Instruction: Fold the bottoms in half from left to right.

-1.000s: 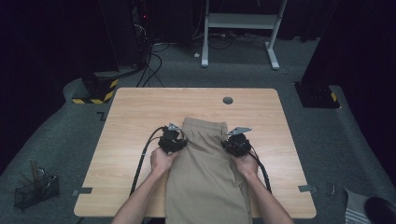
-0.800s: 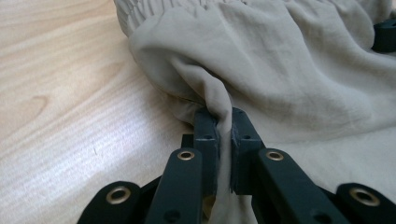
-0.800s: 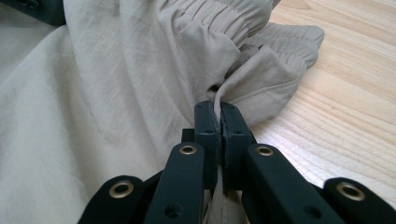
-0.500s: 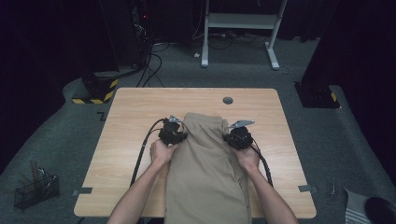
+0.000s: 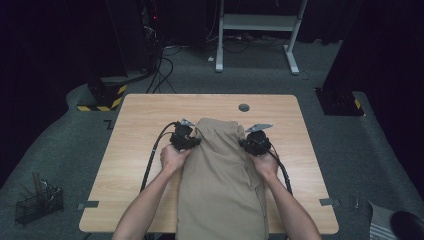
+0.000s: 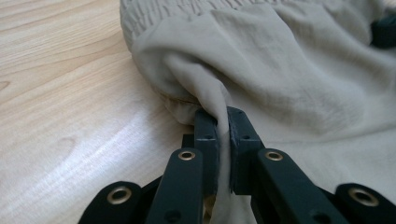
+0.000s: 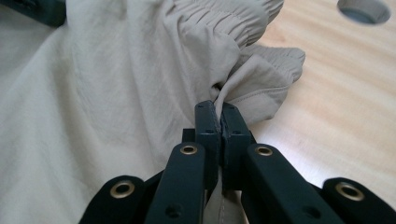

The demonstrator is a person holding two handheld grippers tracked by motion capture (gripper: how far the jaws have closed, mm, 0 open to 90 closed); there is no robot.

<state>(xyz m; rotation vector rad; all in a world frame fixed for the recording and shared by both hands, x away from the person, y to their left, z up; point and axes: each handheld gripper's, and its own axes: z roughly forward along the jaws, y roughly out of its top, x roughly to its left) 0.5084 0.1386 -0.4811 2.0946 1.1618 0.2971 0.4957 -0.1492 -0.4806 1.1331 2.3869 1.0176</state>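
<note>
The beige trousers (image 5: 222,180) lie lengthwise down the middle of the wooden table (image 5: 135,150), elastic waistband at the far end. The left gripper (image 6: 223,122) and the right gripper (image 7: 220,114) are each clamped on a pinch of cloth at opposite waistband edges. The hold is made; probably a fold or shift remains, with no fold visible.

The light wooden table (image 5: 145,130) has a round grey hole (image 5: 244,107) near its far edge. A black wire basket (image 5: 37,204) sits on the grey floor.
</note>
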